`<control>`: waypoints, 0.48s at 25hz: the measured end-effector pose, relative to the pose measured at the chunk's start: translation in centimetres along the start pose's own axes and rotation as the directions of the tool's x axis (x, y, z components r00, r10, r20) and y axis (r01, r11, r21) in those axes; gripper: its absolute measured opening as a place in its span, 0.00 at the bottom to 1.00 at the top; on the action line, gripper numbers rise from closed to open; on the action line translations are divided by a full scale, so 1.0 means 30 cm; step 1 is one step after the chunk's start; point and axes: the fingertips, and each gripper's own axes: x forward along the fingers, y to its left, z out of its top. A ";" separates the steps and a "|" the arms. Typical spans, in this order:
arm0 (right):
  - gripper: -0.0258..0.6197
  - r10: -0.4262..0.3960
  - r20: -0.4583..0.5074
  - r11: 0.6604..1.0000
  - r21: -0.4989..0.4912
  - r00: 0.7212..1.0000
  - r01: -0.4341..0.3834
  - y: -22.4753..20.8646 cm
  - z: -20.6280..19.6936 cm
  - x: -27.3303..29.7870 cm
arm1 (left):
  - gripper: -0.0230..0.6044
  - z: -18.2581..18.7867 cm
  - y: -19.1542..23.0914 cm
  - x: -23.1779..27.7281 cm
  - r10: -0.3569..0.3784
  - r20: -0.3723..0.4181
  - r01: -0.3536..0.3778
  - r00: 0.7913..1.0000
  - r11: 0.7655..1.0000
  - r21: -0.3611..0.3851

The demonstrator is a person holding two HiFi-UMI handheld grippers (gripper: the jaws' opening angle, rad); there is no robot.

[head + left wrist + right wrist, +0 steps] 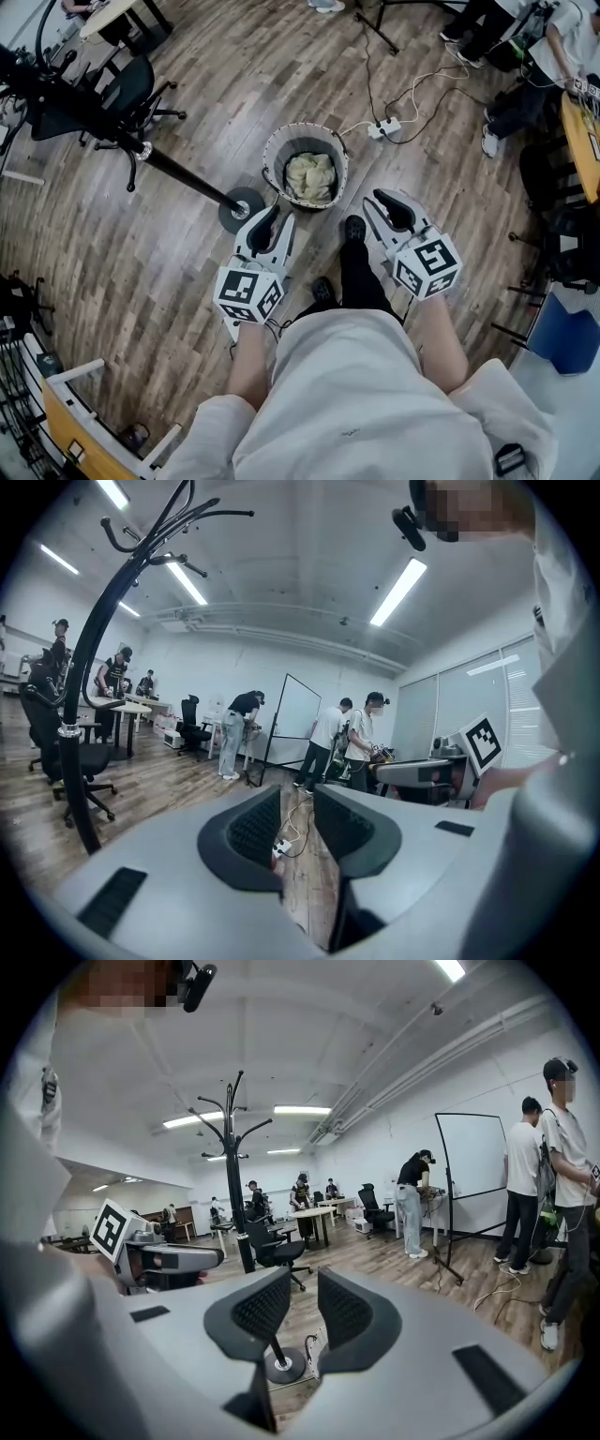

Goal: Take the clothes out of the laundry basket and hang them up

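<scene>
- laundry basket [274, 150] sits on the wood floor at 12 o'clock from the person's feet, with a pale bundle of clothes [309, 176] heaped inside and nothing lifted out yet.
- left gripper [265, 223] has its jaws spread with nothing between them, only floor and a cable showing through the gap.
- right gripper [388, 206] is parted too and empty; its own view looks past the jaws to the coat stand [178, 174].
- here's the key line: from the left gripper the basket lies at about 1 o'clock and close; from the right it's at about 10 o'clock and further off, so the left looks the nearer hand.
- both grippers point almost level, so i'd judge the reach has to tip down into the basket.
- the basket is round and the heap has no clear long axis.
- the stand's base sits just beside the basket at its 8 o'clock.
</scene>
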 end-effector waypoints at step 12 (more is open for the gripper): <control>0.22 0.090 -0.032 0.996 0.006 0.995 -0.090 -0.163 0.042 0.198 | 0.21 0.027 0.112 0.177 0.064 -0.029 -0.064 0.998 0.998 -0.016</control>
